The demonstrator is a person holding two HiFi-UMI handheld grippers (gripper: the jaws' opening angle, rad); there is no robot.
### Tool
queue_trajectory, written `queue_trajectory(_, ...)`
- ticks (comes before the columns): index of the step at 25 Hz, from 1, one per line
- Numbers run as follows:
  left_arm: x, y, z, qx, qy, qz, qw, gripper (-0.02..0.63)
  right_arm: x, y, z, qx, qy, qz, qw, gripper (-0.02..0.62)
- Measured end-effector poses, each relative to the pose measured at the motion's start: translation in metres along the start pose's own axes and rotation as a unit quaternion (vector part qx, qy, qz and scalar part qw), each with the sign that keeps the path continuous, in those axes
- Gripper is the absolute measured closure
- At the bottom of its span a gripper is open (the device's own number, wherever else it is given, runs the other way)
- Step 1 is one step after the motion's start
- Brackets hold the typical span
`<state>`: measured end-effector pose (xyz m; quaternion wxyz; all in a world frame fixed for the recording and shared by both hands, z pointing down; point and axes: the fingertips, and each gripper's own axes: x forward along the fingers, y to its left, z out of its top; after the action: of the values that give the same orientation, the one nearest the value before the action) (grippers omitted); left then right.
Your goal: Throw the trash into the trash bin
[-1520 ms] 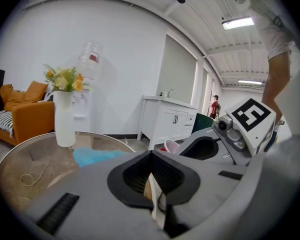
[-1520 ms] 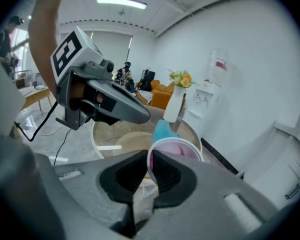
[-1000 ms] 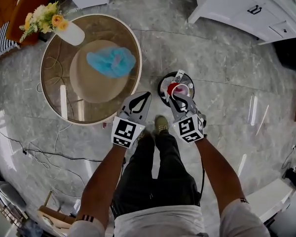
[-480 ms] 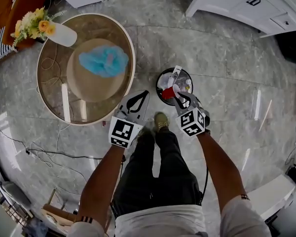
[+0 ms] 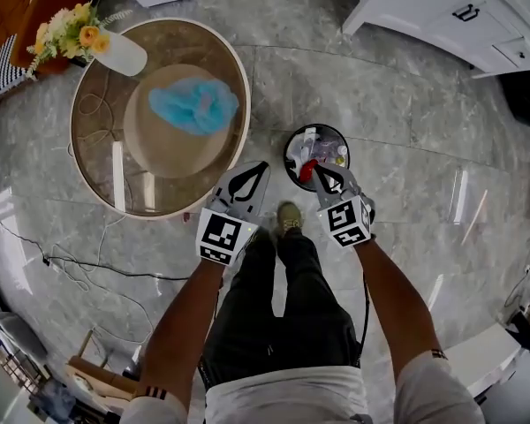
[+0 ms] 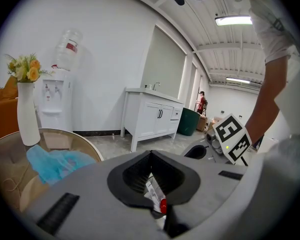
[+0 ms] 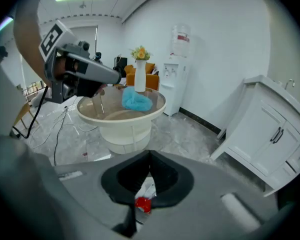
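Since the earlier frame the red trash piece [image 5: 307,173] has left the right hand-held gripper [image 5: 321,171] and now lies inside the trash bin [image 5: 286,153], near its 6 o'clock edge, among white wrappers [image 5: 307,141] and other small litter. In the head view the bin stands on the grey floor at 12 o'clock from the right hand-held gripper, whose tips hang just over its near rim. The right forearm reaches forward and the gripper points steeply down. Its jaws are closed together and grip nothing; through the hollow behind the tips a red bit and a white wrapper show below. The left hand-held gripper [image 5: 263,168] is held out at 9 o'clock from the bin, apart from it, pointing slightly down, with its jaws also together. A white and red scrap shows in its hollow, and I cannot tell if it is held. At 10 o'clock from the bin a round glass desk [image 5: 97,148] carries a blue cloth [image 5: 194,106] and a vase of flowers [image 5: 124,54].
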<state>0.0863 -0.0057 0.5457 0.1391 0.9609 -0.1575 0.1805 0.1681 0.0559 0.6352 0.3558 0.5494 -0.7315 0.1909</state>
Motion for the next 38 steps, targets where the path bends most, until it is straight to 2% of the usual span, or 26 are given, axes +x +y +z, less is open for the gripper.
queue_trajectory(6,-0.011,0.012,0.002,-0.004,-0.005,0.017,0.9998,0.606,-0.001,0.008,0.044,0.005,-0.066,0.014,0.998,0.594)
queue_trajectory(10,-0.019,0.017,0.005,-0.006,-0.012,0.029,0.9995,0.606,-0.008,0.017,0.082,0.006,-0.117,0.033,0.993,0.594)
queue_trajectory(15,-0.032,0.027,0.015,-0.009,-0.026,0.046,0.9985,0.606,-0.012,0.035,0.125,-0.01,-0.158,0.057,0.986,0.594)
queue_trajectory(24,-0.091,0.074,0.019,-0.019,-0.043,0.09,0.9948,0.606,0.006,0.086,0.201,-0.049,-0.186,0.093,0.977,0.594)
queue_trajectory(30,-0.122,0.112,0.02,-0.021,-0.048,0.107,0.9929,0.606,0.027,0.113,0.247,-0.051,-0.198,0.106,0.973,0.594)
queue_trajectory(38,-0.136,0.146,0.021,-0.029,-0.055,0.126,0.9901,0.606,0.06,0.125,0.283,-0.081,-0.186,0.118,0.972,0.594)
